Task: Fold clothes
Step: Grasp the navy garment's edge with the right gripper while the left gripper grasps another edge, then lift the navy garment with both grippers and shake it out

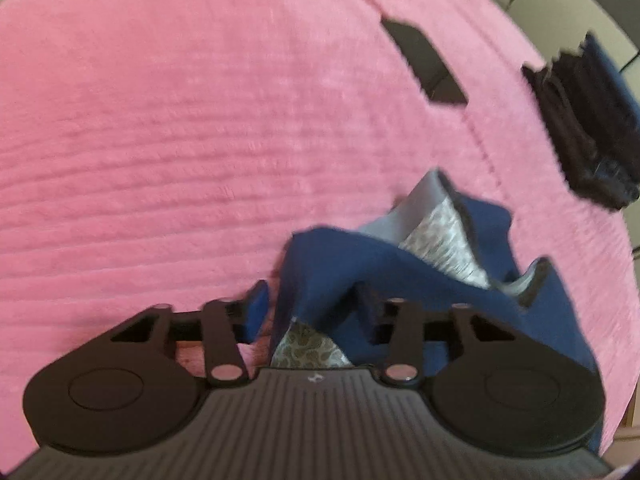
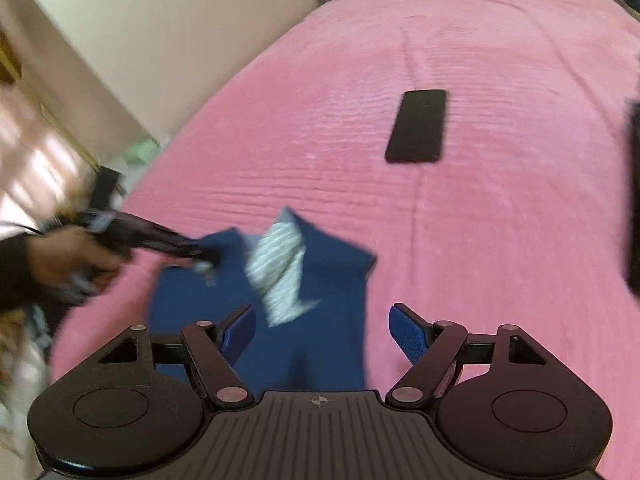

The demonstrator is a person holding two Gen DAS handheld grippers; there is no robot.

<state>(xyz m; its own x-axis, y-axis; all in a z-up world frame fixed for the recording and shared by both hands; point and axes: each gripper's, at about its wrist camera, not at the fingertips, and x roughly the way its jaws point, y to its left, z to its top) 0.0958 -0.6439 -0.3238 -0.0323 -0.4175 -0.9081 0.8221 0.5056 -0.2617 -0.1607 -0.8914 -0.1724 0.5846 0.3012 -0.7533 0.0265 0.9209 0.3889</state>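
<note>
A navy blue garment [image 1: 320, 264] with a grey patterned lining lies crumpled on the pink bedspread [image 1: 160, 120]. My left gripper [image 1: 312, 306] points down over it. Part of the cloth rises between its fingers and covers the right one. A strip of pink shows between the left pad [image 1: 258, 312] and the cloth, so the pads do not press on it. In the right wrist view the garment [image 2: 332, 280] lies spread out, with the left gripper [image 2: 200, 258] at its far left corner, held by a hand [image 2: 68, 264]. My right gripper [image 2: 322, 332] stands wide open over the garment's near edge, holding nothing.
A black phone [image 2: 418, 126] lies flat on the bedspread [image 2: 480, 240] beyond the garment, and the phone [image 1: 424, 60] also shows in the left wrist view. A dark pile of clothes [image 1: 580, 120] sits by the bed's right edge. A pale wall [image 2: 160, 20] runs along the left side.
</note>
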